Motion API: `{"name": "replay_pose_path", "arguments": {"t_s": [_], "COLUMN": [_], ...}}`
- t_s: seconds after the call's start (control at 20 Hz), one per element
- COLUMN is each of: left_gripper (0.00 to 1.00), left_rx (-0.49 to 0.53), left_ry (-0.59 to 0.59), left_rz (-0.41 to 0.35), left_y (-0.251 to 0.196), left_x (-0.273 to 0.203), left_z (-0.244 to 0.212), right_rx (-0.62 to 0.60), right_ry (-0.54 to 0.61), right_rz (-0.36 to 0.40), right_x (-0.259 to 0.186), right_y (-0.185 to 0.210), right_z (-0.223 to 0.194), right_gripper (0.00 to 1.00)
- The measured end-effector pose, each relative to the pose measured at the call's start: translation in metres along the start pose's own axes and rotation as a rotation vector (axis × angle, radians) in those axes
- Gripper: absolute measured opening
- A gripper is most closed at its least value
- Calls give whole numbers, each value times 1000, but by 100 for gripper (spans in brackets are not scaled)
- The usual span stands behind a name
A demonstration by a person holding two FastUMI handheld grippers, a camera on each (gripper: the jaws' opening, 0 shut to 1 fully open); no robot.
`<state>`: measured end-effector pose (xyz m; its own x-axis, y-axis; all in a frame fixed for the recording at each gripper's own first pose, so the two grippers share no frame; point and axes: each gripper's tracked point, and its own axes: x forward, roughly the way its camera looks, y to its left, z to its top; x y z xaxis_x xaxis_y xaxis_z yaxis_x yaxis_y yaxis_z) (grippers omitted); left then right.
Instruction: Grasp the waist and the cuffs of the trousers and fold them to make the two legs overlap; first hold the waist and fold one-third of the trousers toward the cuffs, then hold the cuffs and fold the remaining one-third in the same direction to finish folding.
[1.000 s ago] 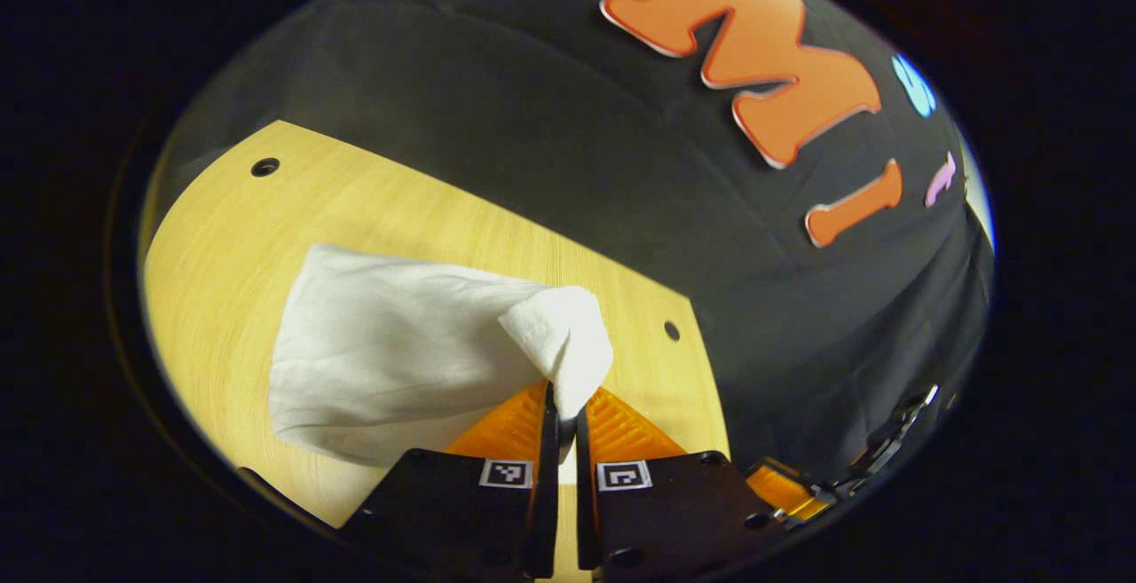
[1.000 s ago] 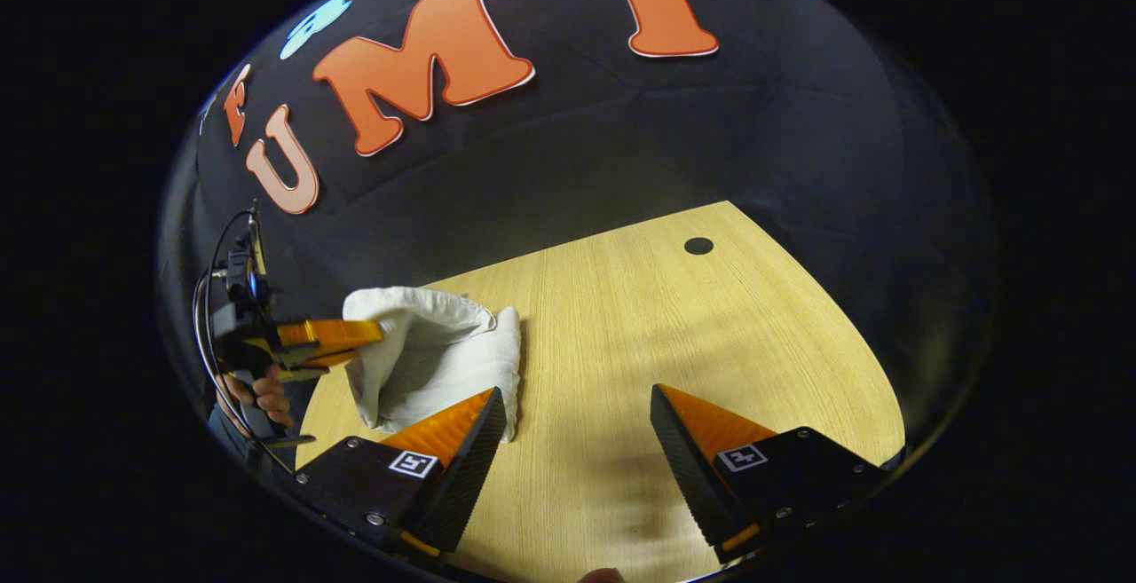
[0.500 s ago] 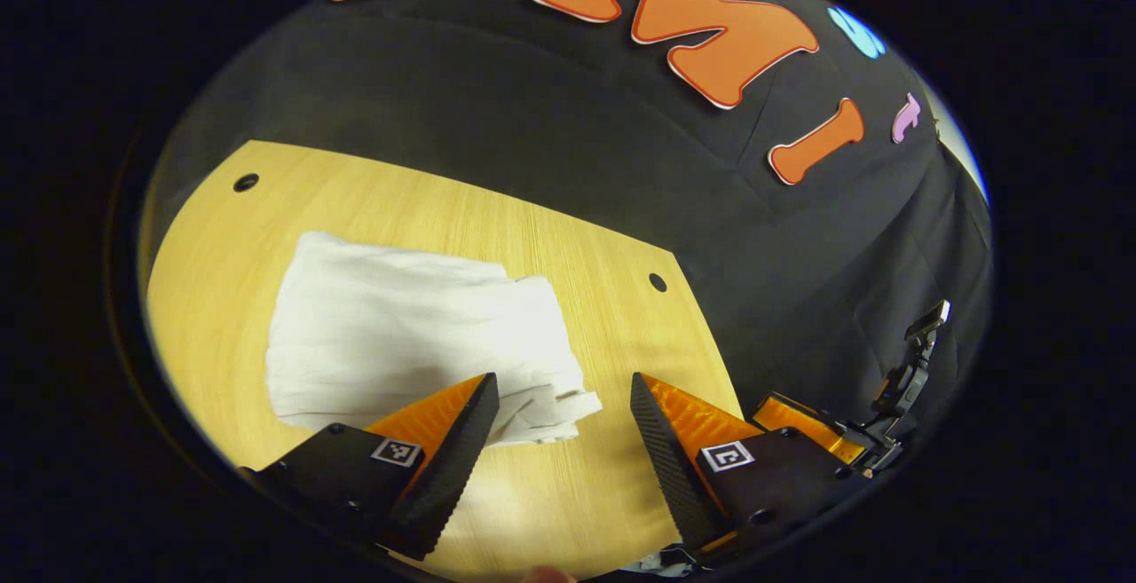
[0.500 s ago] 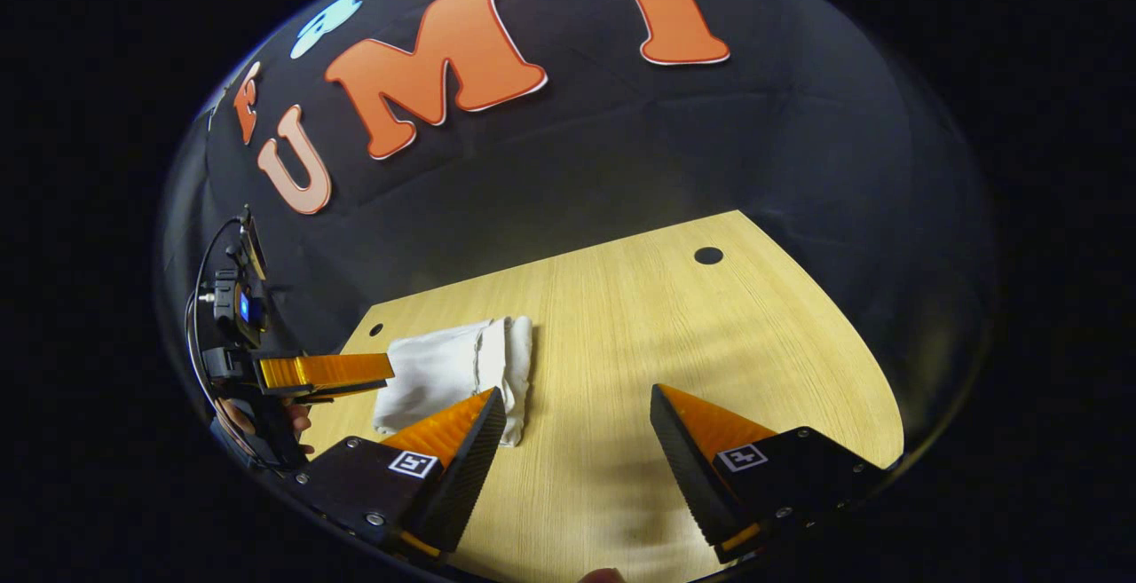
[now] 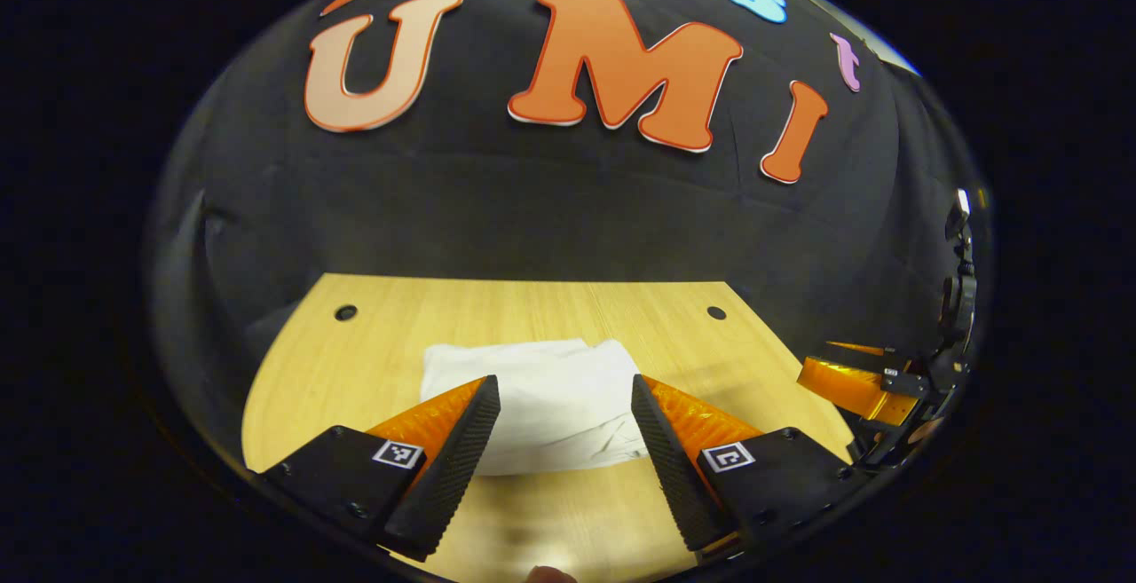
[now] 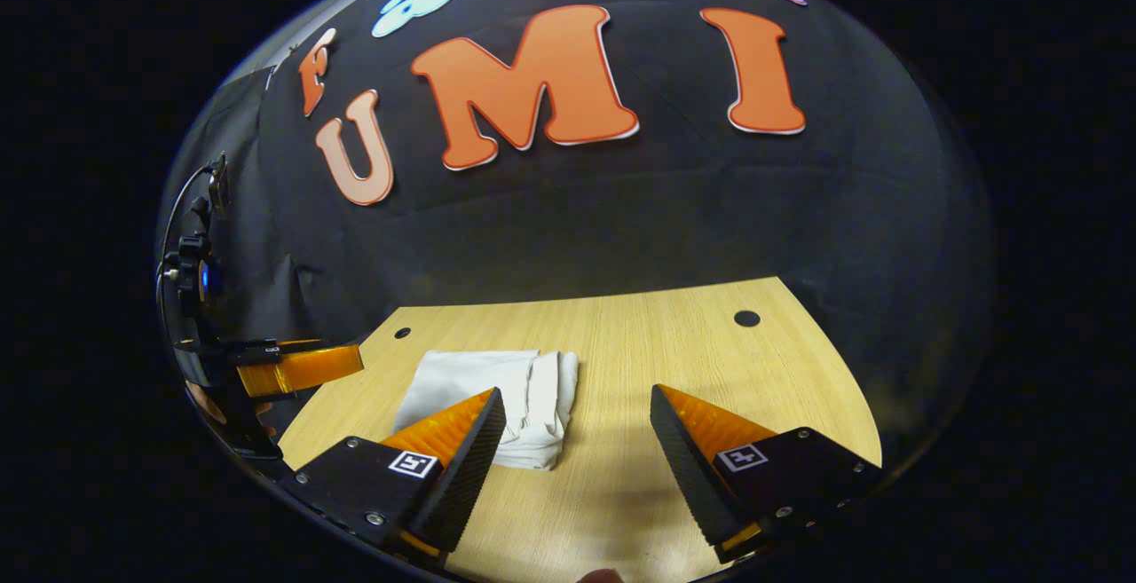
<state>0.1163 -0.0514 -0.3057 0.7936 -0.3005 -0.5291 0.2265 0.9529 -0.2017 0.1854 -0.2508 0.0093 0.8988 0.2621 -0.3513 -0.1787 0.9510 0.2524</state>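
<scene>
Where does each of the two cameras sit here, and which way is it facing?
Left gripper view: rides on the left gripper, facing the booth wall across the table; its own open fingers frame the folded trousers; the right gripper shows at the right edge.
Right gripper view: rides on the right gripper, also facing the wall; its own open fingers show, with the trousers behind its left finger.
Shared: the trousers, the table and the wall.

Overhead light falls bright on the table [image 5: 373, 361]; the surroundings are dim. Focus is sharp; fisheye distortion bends all edges.
</scene>
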Motion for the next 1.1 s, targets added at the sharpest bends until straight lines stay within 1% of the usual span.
{"name": "replay_pose_path", "arguments": {"t_s": [0.1, 0.15, 0.2, 0.3, 0.4, 0.6, 0.65, 0.7, 0.8, 0.9, 1.1], "left_gripper": [100, 98, 98, 98, 98, 98, 98, 100, 98, 98, 98], "left_rx": [26, 30, 32, 23, 22, 43, 49, 48, 38, 40, 63], "left_ry": [-62, -90, -125, -204, -272, -359, -376, -395, -421, -440, -478], "left_rz": [44, 61, 71, 71, 89, 107, 123, 130, 121, 132, 145], "left_y": [9, 12, 16, 22, 31, 45, 48, 52, 60, 66, 75], "left_x": [-17, -24, -29, -48, -70, -112, -124, -136, -155, -174, -202], "left_z": [16, 24, 32, 46, 60, 86, 89, 88, 83, 77, 66], "right_rx": [-33, -47, -62, -99, -114, -123, -132, -136, -135, -139, -170], "right_ry": [-41, -61, -77, -104, -123, -173, -186, -196, -220, -237, -282], "right_rz": [11, 18, 33, 33, 27, 38, 32, 31, 38, 48, 39], "right_x": [-5, -7, -9, -18, -28, -48, -51, -56, -65, -76, -95], "right_y": [15, 23, 32, 44, 58, 89, 95, 101, 114, 129, 145], "right_z": [15, 22, 25, 30, 32, 40, 40, 39, 39, 36, 36], "right_gripper": [98, 98, 98, 98, 98, 98, 98, 98, 98, 98, 98]}}
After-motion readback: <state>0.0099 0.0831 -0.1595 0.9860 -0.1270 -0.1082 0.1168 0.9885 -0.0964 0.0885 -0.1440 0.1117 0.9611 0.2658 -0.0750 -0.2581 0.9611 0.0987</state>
